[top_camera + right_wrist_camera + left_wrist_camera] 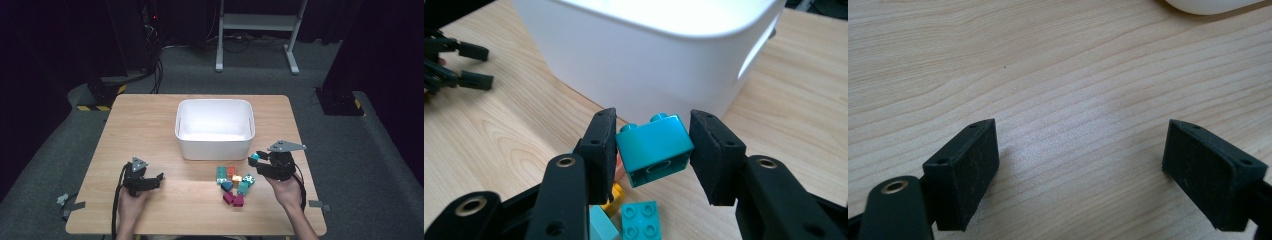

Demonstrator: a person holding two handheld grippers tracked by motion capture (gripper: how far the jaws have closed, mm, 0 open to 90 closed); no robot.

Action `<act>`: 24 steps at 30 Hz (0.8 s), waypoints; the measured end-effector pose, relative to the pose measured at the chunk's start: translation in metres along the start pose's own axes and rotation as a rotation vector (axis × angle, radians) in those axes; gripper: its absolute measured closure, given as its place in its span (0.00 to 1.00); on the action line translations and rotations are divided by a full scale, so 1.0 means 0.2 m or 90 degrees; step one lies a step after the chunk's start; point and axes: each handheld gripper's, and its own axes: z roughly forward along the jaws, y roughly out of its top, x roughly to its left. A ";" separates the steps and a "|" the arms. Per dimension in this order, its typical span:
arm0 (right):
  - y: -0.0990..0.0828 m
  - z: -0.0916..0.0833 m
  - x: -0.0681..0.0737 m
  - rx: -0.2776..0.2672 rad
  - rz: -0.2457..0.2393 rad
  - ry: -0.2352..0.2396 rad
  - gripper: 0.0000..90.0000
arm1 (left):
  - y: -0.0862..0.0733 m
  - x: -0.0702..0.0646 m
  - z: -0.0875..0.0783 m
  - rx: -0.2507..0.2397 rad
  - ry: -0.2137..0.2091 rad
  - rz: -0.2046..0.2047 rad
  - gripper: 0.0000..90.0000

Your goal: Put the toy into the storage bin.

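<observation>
The right gripper view shows the right gripper (pixel 653 150) with jaws clamped on a teal plastic brick (pixel 654 147), lifted off the table (pixel 499 130), next needing carrying toward twelve o'clock over the white plastic bin (pixel 649 60), while the left gripper (pixel 1080 165) rests with jaws open and empty.

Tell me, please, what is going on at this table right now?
A person is working with a handheld gripper in each hand. The right gripper has its jaws clamped on a teal building brick, held above the pile of bricks in front of the white tub. The left gripper rests with its jaws wide apart over bare wooden table, holding nothing. No bricks can be seen in the tub.
</observation>
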 end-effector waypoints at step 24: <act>0.36 -0.08 0.02 -0.028 -0.015 0.043 0.62 | 0.00 0.00 0.00 0.000 0.000 0.000 0.17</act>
